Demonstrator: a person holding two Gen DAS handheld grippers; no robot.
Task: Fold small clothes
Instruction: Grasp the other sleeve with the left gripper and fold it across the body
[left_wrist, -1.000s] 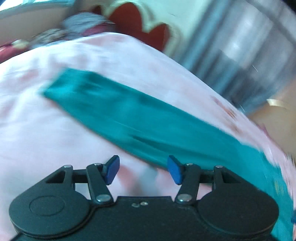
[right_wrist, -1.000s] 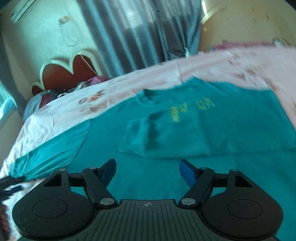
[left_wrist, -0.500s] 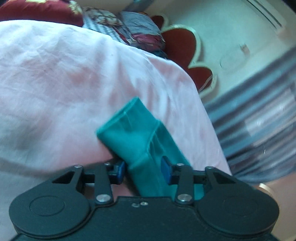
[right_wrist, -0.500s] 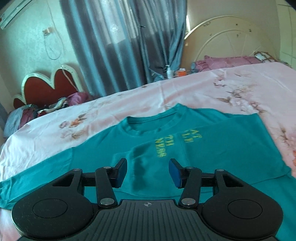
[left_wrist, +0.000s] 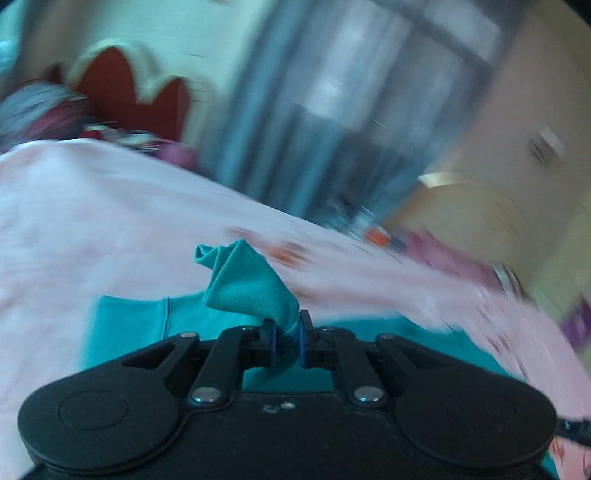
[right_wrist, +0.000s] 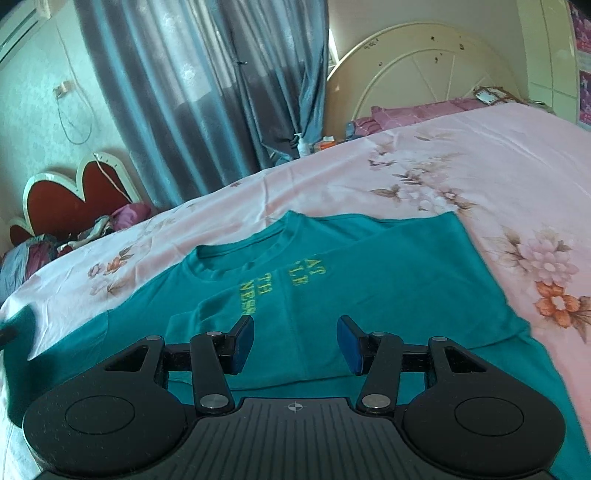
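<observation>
Since the earlier frame, we lifted the sleeve (left_wrist: 251, 284) off the sheet (left_wrist: 92, 221), our left gripper (left_wrist: 287, 334) having just closed to clamp its bunched end between the pads. That view was blurred. Our right gripper (right_wrist: 295, 345) had narrowed but stood apart, nothing between its fingers, hovering above the shirt (right_wrist: 369, 280). It lay flat on the floral sheet (right_wrist: 480, 166), collar toward the curtain (right_wrist: 207, 92), yellow lettering on the chest, one side already folded over.
</observation>
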